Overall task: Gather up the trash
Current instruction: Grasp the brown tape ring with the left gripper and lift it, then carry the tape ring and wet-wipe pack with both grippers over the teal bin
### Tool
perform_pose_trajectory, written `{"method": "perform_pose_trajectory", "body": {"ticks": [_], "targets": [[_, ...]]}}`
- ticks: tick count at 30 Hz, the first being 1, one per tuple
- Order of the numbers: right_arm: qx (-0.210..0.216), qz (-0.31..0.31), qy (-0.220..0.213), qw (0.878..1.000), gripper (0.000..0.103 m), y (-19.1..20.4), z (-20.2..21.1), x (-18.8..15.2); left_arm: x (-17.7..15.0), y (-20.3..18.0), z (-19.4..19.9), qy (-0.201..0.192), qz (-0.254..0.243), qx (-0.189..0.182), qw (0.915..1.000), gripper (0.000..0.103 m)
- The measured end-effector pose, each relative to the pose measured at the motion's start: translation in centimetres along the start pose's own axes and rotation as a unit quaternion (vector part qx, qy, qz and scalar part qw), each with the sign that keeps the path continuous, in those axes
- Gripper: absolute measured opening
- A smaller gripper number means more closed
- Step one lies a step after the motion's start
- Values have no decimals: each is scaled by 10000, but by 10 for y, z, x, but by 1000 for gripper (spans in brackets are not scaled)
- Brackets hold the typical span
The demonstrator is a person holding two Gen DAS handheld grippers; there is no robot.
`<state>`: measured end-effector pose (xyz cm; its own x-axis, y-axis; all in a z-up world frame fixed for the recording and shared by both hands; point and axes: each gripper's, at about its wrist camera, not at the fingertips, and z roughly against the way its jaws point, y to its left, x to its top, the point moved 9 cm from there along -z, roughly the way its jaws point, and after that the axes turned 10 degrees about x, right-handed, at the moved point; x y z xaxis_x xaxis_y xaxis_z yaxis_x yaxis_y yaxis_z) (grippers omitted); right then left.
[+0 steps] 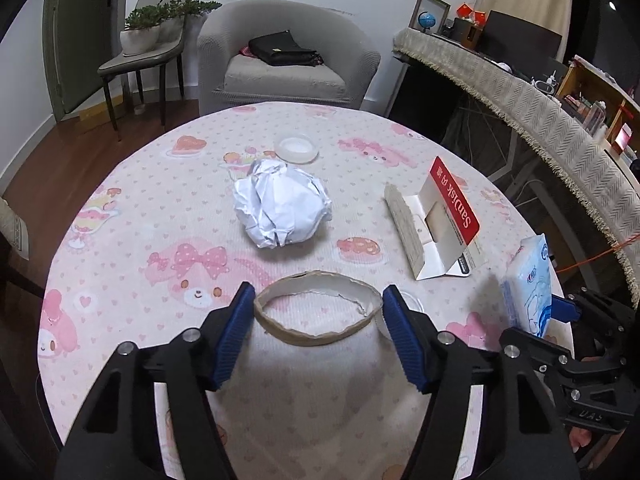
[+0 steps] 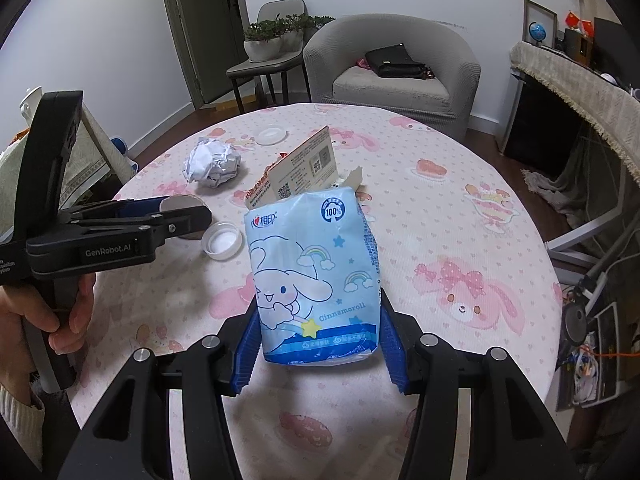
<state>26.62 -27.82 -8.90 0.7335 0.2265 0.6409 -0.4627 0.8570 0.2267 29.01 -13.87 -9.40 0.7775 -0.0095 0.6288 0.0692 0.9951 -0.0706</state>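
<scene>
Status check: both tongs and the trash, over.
Left tongs astride cardboard ring, pads at its sides. Right tongs gripping blue tissue pack. Paper ball uncollected.

The red card package (image 1: 454, 200) read "SanDisk"; the blue tissue pack (image 2: 316, 276) read "Cinnamoroll" and "100%"; the left gripper (image 2: 176, 210) bore "GenRobot.AI"

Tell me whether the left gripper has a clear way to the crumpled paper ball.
Probably not yet. The left gripper has its jaws around the cardboard tape ring, which sits between it and the crumpled paper ball. Beyond the ring the tablecloth is bare up to the ball.
</scene>
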Motion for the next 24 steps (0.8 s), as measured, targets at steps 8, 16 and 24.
{"method": "perform_pose_trajectory", "body": {"ticks": [8, 16, 24], "targets": [[37, 64, -83, 9999, 54, 11, 0, 7, 0, 10, 10, -57, 174, -31, 9998, 67], [155, 179, -68, 9997, 54, 40, -10, 20, -3, 33, 25, -207, 251, 81, 9994, 67], [308, 307, -35, 9990, 54, 75, -26, 34, -7, 56, 51, -494, 222, 136, 9984, 67]]}}
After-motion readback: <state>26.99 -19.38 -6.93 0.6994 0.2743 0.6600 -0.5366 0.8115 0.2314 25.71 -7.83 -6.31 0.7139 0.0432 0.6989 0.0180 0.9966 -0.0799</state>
